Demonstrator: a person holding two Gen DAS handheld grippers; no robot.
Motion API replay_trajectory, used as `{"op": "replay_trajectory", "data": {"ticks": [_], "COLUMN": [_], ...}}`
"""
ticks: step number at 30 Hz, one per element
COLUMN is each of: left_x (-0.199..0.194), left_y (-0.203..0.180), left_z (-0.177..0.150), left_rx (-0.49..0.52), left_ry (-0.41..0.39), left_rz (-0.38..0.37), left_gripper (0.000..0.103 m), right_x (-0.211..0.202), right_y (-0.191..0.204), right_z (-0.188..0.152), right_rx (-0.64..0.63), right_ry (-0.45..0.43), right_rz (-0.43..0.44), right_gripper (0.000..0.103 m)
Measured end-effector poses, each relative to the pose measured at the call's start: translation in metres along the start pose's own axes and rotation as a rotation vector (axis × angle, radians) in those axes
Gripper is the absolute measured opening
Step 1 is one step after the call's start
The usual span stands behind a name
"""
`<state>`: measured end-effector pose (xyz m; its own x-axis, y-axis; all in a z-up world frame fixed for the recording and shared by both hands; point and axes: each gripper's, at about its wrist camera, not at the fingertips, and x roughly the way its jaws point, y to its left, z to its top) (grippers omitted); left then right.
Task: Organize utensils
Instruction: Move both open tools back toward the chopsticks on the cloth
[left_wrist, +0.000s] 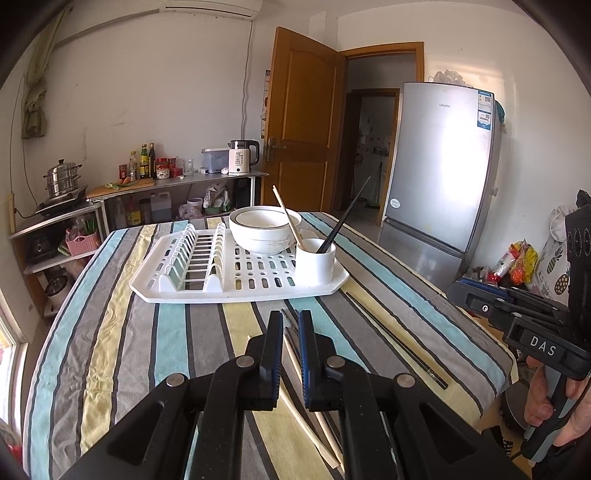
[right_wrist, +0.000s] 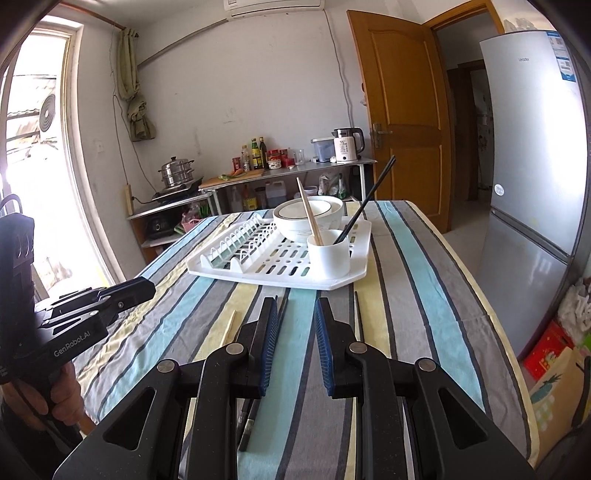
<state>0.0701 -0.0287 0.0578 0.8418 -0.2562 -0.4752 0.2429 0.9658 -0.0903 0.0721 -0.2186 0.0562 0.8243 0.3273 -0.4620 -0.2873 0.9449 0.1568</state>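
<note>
A white cup (left_wrist: 315, 264) (right_wrist: 328, 253) stands on the white drying rack (left_wrist: 236, 291) (right_wrist: 354, 275) and holds one wooden chopstick (left_wrist: 288, 218) (right_wrist: 309, 212) and one black chopstick (left_wrist: 347, 216) (right_wrist: 369, 199). More chopsticks lie on the striped cloth: a black one (left_wrist: 397, 341) (right_wrist: 359, 317), a wooden one (left_wrist: 310, 424) (right_wrist: 229, 326) and dark ones (left_wrist: 291, 332) (right_wrist: 255, 406) under the grippers. My left gripper (left_wrist: 290, 326) is slightly open and empty above them. My right gripper (right_wrist: 295, 314) is open and empty.
A white bowl (left_wrist: 264, 227) (right_wrist: 306, 216) sits on the rack behind the cup. The table edge runs along the right, with a fridge (left_wrist: 439, 166) (right_wrist: 532, 166) beyond. A shelf with a kettle (left_wrist: 240, 157) stands at the far wall.
</note>
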Motion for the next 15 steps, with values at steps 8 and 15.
{"op": "replay_trajectory", "data": {"ticks": [8,15], "left_x": [0.000,0.015], "left_y": [0.009,0.014], "left_z": [-0.008,-0.015], "left_rx": [-0.028,-0.040], "left_ry": [0.011,0.057], "left_rz": [0.014,0.007], "left_gripper": [0.008,0.015], "right_x": [-0.001,0.008], "right_y": [0.002,-0.002], "right_z": [-0.004,-0.007], "right_rx": [-0.003,0.003], "right_ry": [0.004,0.024], "right_rz": [-0.001,-0.010], "right_gripper": [0.022,0.022]}}
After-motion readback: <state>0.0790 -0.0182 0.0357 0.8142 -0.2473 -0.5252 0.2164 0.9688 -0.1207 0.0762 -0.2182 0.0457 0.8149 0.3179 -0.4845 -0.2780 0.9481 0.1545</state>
